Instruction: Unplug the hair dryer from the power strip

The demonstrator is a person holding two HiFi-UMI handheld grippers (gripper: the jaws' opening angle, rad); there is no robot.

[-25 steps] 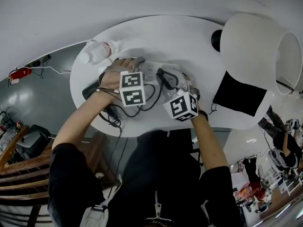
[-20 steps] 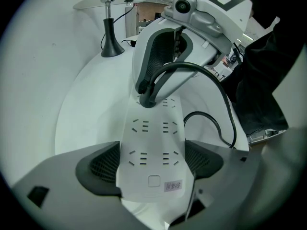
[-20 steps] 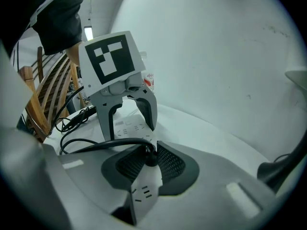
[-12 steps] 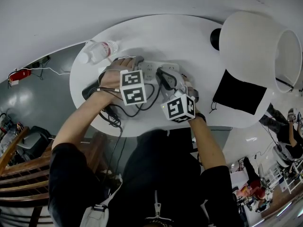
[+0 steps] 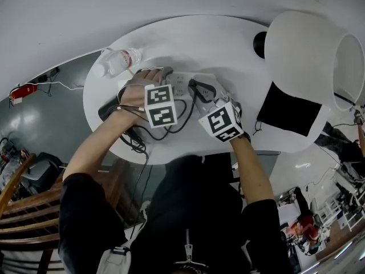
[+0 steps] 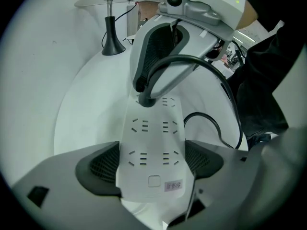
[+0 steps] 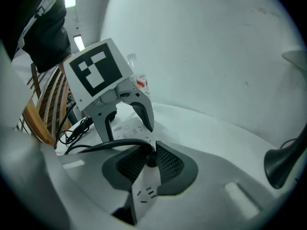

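Note:
A white power strip (image 5: 181, 83) lies on the round white table (image 5: 217, 44). My left gripper (image 5: 162, 76) points steeply down and straddles the strip's near end (image 6: 153, 128), its pads (image 6: 98, 169) pressed to both long sides. A black plug (image 6: 144, 98) with a black cable (image 6: 211, 75) stands in a socket further along. My right gripper (image 5: 208, 93) is shut on that plug (image 7: 150, 158), one pad (image 7: 168, 162) on each side. In the left gripper view the right gripper (image 6: 158, 71) arches over the plug. A dark body (image 5: 108, 112) under my left arm could be the hair dryer.
A water bottle (image 5: 118, 60) lies at the table's far left. A lamp's black base (image 5: 260, 47) and big white shade (image 5: 311, 67) stand at the right, with a black panel (image 5: 288, 114) below. Coiled black cable (image 5: 134, 138) hangs off the near edge. A wooden chair (image 5: 23, 193) stands left.
My right gripper has rolled about its own axis, so its marker cube shows a different face. Both hands kept their places, the left one still on the strip.

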